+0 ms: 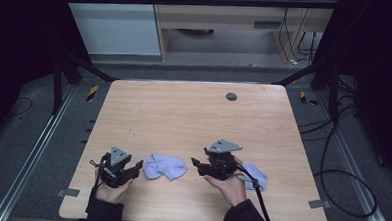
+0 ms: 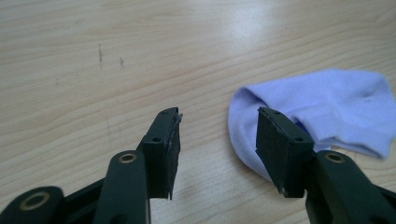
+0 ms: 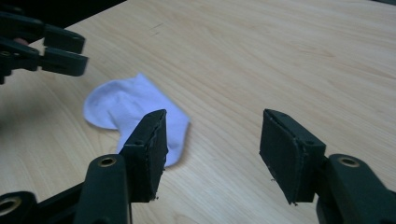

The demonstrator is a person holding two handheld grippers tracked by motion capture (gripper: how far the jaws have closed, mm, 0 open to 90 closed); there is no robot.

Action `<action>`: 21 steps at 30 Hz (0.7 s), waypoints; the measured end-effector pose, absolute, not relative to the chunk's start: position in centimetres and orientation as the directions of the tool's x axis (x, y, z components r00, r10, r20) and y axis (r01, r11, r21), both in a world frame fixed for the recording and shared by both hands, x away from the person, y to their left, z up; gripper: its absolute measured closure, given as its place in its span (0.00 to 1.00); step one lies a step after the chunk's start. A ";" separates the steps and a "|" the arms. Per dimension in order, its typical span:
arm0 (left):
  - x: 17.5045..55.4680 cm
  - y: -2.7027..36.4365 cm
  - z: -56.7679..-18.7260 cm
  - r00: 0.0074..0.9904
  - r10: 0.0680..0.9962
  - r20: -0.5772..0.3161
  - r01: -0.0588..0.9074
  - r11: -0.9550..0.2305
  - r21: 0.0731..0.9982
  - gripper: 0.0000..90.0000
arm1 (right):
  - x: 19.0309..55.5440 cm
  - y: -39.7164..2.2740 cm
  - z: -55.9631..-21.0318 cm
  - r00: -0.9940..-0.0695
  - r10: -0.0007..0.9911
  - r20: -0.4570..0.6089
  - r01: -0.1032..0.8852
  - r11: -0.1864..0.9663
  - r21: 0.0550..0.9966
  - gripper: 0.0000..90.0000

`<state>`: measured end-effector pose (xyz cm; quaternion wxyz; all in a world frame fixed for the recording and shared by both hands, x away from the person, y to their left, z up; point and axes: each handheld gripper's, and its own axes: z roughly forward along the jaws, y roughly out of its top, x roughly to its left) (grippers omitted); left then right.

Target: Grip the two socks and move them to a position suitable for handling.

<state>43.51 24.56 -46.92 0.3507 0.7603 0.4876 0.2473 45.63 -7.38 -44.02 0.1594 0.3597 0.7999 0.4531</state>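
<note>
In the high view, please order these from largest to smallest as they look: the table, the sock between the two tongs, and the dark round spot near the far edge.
1. The table, by far the largest.
2. The sock, lying between the left tongs and the right tongs.
3. The dark round spot, the smallest.

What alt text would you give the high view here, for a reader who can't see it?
A person's two hands hold black two-jaw grippers low over a wooden table, the left gripper and right gripper both open and aimed at a pale lilac sock lying between them. A second lilac sock lies behind the right hand.
</note>
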 end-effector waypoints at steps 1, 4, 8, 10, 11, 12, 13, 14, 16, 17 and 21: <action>43.6 24.5 -47.0 0.406 0.913 0.033 0.571 -0.281 0.771 0.57 | 45.6 -6.9 -44.1 -0.697 0.714 0.065 0.429 0.342 0.836 0.48; 43.8 24.3 -47.5 0.416 0.909 0.024 0.581 -0.286 0.762 0.58 | 45.5 -5.5 -44.6 -0.718 0.693 0.062 0.425 0.366 0.828 0.51; 44.3 23.8 -47.8 0.420 0.907 0.013 0.591 -0.284 0.755 0.60 | 45.3 -3.5 -45.5 -0.749 0.660 0.059 0.425 0.409 0.808 0.55; 44.4 23.7 -48.0 0.425 0.905 0.015 0.593 -0.292 0.750 0.62 | 45.2 -2.5 -46.0 -0.759 0.649 0.046 0.417 0.431 0.800 0.58; 44.5 23.6 -48.1 0.428 0.904 0.018 0.595 -0.297 0.747 0.63 | 45.2 -2.0 -46.2 -0.764 0.644 0.050 0.419 0.436 0.797 0.58; 44.5 23.5 -48.2 0.433 0.901 0.021 0.597 -0.304 0.742 0.63 | 45.1 -1.5 -46.4 -0.766 0.641 0.053 0.424 0.441 0.791 0.58; 44.6 23.4 -48.3 0.435 0.900 0.020 0.602 -0.308 0.737 0.64 | 45.1 -1.1 -46.7 -0.772 0.634 0.051 0.423 0.451 0.786 0.59; 44.6 23.4 -48.3 0.435 0.900 0.020 0.602 -0.308 0.737 0.64 | 45.1 -0.7 -46.9 -0.777 0.628 0.051 0.423 0.460 0.781 0.59; 44.7 23.4 -48.5 0.439 0.898 0.025 0.611 -0.319 0.724 0.67 | 45.1 -0.1 -47.3 -0.779 0.624 0.055 0.429 0.468 0.773 0.60; 44.7 23.4 -48.5 0.439 0.898 0.025 0.611 -0.319 0.724 0.68 | 45.1 0.2 -47.5 -0.783 0.619 0.056 0.429 0.474 0.769 0.60; 45.0 23.2 -48.9 0.440 0.898 0.010 0.634 -0.319 0.705 0.73 | 45.1 0.9 -48.3 -0.787 0.615 0.041 0.431 0.501 0.751 0.63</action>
